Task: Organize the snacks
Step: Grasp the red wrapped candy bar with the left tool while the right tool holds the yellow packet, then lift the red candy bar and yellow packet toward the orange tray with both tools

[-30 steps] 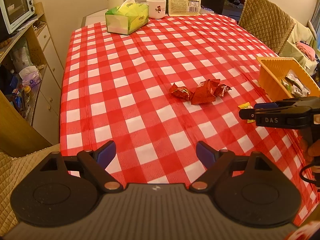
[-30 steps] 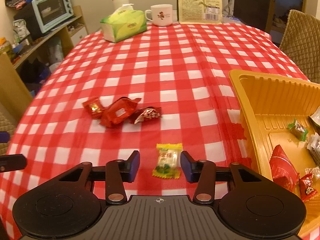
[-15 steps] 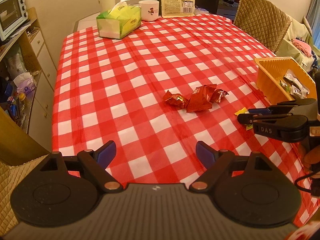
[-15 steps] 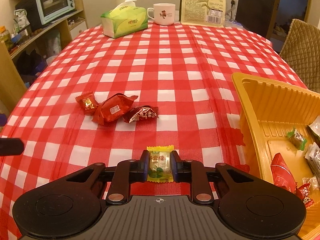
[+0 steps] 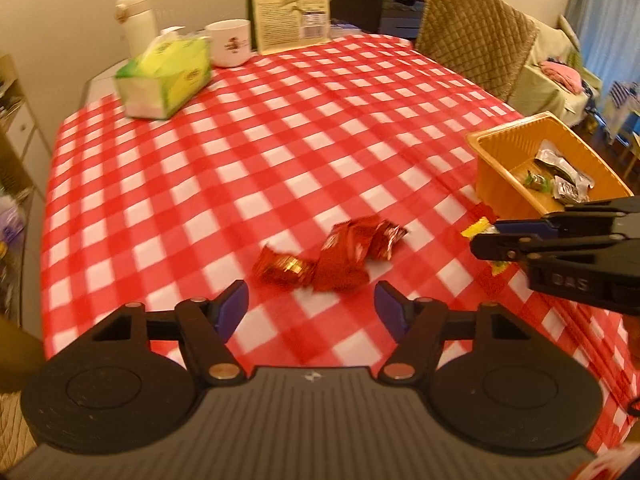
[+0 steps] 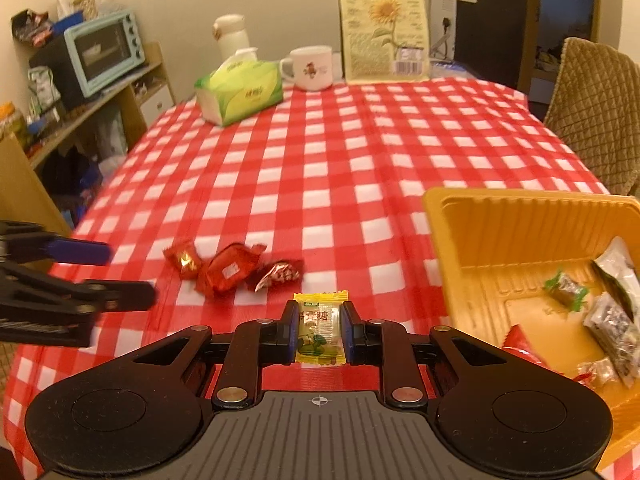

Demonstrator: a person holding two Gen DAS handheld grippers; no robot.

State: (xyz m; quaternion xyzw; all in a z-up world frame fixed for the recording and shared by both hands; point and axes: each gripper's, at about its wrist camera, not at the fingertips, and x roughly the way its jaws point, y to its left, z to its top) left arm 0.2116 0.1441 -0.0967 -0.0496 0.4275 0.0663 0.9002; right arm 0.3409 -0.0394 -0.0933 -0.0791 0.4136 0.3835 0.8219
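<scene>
Three red-wrapped snacks lie bunched on the checked tablecloth, just ahead of my left gripper. Its jaws are closing, with nothing between them. From the right wrist view the same red snacks sit left of centre, and the left gripper reaches in from the left edge beside them. My right gripper is shut on a yellow candy, held a little above the cloth. The orange tray to its right holds several wrapped snacks. In the left wrist view the right gripper holds the yellow candy next to the tray.
At the table's far end stand a green tissue box, a white mug, a white flask and a sunflower-print bag. A quilted chair is at the right. Shelves with a toaster oven line the left.
My right gripper shut on the yellow candy and lifted it slightly off the cloth. My left gripper moved closer to the red snacks and its jaws narrowed.
</scene>
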